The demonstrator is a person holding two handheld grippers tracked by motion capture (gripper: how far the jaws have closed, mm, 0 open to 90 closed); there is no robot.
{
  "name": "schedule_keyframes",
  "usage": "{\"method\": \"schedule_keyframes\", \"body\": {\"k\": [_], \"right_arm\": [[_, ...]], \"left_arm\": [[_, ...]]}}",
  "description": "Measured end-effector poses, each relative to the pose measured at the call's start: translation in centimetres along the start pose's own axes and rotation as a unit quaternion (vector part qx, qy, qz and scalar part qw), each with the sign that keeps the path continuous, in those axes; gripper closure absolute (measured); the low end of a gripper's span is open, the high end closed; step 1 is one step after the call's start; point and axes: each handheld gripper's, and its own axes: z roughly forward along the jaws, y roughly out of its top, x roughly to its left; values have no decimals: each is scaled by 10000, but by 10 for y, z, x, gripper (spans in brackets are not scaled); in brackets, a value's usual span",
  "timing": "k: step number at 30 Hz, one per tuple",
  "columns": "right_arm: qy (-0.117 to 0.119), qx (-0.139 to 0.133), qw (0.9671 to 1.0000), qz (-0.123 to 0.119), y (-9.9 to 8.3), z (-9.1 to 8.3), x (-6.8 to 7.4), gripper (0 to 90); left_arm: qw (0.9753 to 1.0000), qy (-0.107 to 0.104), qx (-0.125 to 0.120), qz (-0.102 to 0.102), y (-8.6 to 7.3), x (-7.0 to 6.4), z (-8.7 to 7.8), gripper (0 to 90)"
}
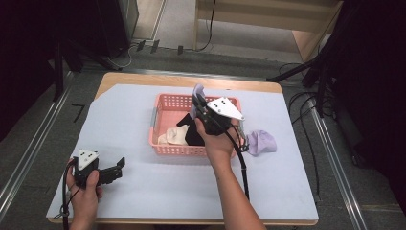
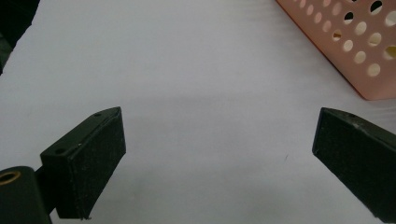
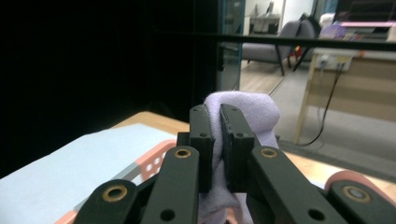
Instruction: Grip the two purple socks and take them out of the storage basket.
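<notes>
A: Report status relative to the pink basket [image 1: 168,149].

B: The right gripper [image 1: 198,102] is clamped on a lilac sock [image 3: 243,112] and holds it raised above the basket's interior, toward the far wall. The left gripper [image 2: 219,154] rests low on the white table cover [image 1: 143,191], well to the near left of the basket, jaws spread wide with nothing between them.

A: Progress?

B: A cream garment [image 1: 174,136] and a black garment [image 1: 191,134] lie inside the basket. A second lilac sock [image 1: 261,142] lies on the cover just beside the basket's right wall. Judged: partly complete. Remaining: release the held sock, then transfer the outside one.
</notes>
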Motion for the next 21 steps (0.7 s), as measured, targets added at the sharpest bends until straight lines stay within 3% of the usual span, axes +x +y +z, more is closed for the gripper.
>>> {"method": "schedule_keyframes", "body": {"k": [13, 21], "right_arm": [[-541, -345, 9978, 134, 7, -29, -42, 844], [-953, -418, 9943, 234, 6, -52, -75, 843]], "left_arm": [[10000, -3, 0, 2, 0, 0, 0, 32], [10000, 3, -6, 32, 0, 0, 0, 32]]}}
